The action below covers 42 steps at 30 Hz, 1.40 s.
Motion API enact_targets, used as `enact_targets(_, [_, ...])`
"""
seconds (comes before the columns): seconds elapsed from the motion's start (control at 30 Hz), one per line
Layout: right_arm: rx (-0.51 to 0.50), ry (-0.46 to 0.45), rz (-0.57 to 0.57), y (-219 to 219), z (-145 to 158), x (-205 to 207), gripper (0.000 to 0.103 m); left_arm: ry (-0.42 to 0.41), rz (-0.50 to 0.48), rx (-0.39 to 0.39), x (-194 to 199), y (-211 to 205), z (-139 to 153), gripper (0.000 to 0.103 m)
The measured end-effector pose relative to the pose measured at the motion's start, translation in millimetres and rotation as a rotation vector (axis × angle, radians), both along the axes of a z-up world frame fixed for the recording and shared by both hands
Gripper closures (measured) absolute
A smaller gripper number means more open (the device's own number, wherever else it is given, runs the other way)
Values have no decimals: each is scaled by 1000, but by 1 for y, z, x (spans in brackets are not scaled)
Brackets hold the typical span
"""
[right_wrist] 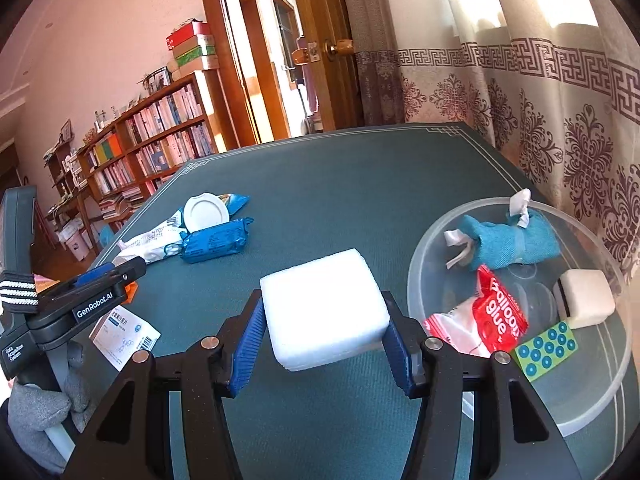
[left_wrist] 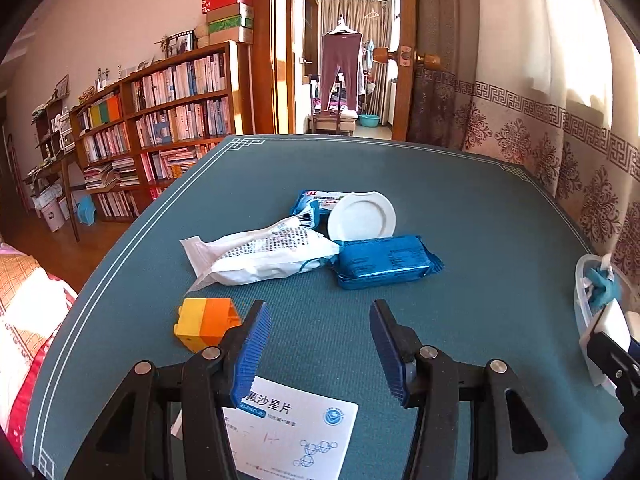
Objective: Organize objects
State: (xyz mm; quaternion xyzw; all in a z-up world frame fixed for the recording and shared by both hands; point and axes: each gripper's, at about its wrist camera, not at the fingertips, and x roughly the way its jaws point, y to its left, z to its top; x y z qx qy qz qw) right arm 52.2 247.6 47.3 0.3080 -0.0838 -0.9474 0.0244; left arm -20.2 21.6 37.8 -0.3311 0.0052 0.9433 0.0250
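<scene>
Foam block [right_wrist: 325,307] clamped between right tongs [right_wrist: 322,344]

R hand-held gripper [right_wrist: 322,332] clamped on white foam block [right_wrist: 325,307] above green desk [right_wrist: 340,184]. Clear bowl [right_wrist: 600,408] just right w/ teal cloth [right_wrist: 508,242], red packet [right_wrist: 486,316], dotted card [right_wrist: 546,350]. L hand-held gripper [right_wrist: 120,274] at left.

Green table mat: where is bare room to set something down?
Bare: the far half of the green table mat, beyond the small white plate, and between the blue wipes pack and clear plastic bowl. Crowded: inside that bowl.
</scene>
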Motion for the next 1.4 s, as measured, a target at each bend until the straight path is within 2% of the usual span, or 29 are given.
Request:
enact_targets(0.37, [16, -4, -122, 47, 1, 21, 47, -1, -155, -17, 13, 53, 5, 48])
enact_targets(0.63, [6, -16, -218, 83, -1, 32, 46, -6, -270, 0, 21, 88, 9, 48])
enact_targets(1.03, [20, -18, -325, 125, 3, 14, 45, -29, -413, 6, 29, 128, 13, 48])
enact_targets(1.23, [9, -24, -358, 136, -3, 11, 38, -35, -472, 10, 31, 149, 15, 48])
enact_targets(1.4, [7, -17, -373, 141, -6, 15, 37, -71, -528, 37, 29, 165, 14, 48])
